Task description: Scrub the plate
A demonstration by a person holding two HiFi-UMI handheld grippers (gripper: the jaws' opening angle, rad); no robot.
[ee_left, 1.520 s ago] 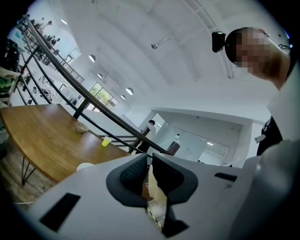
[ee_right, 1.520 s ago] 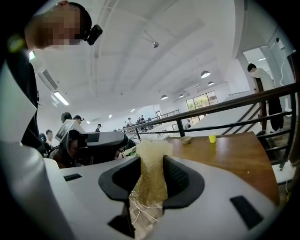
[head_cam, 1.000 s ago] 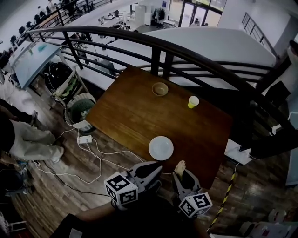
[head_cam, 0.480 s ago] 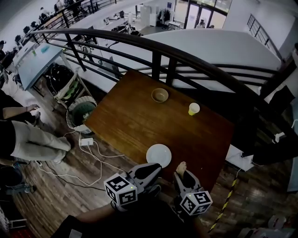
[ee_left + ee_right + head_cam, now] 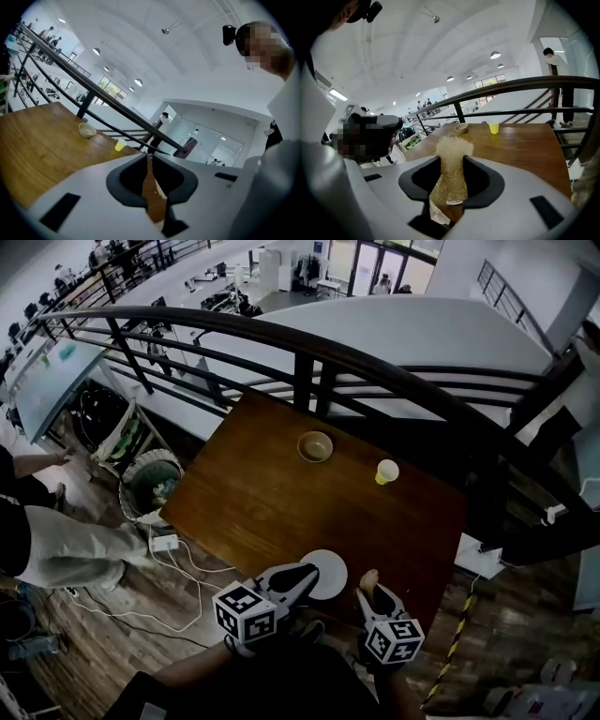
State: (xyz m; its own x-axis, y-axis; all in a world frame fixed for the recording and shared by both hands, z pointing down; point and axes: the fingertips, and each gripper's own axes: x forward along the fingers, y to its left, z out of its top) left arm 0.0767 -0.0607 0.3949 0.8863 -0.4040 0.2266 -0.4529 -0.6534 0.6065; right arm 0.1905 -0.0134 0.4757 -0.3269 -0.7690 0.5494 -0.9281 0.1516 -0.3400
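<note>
Plate (image 5: 329, 572) at the counter's (image 5: 281, 493) near edge, my left hand-held gripper (image 5: 302, 578) angled in over its near rim, jaws pressed together on nothing, my right hand-held gripper (image 5: 372, 585) just beside the plate, pinching a straw-coloured scrubber (image 5: 450, 168) upright.

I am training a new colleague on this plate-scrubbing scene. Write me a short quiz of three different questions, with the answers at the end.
1. True or false: the right tool is shut on a pale fibrous scrubber.
2. In the head view, which thing on the table lies nearest to the two tools? A. the bowl. B. the yellow cup. C. the white plate.
3. Fill the gap: the jaws of the left tool stand ____, with nothing held between them.

Key: 1 true; 2 C; 3 together.
</note>
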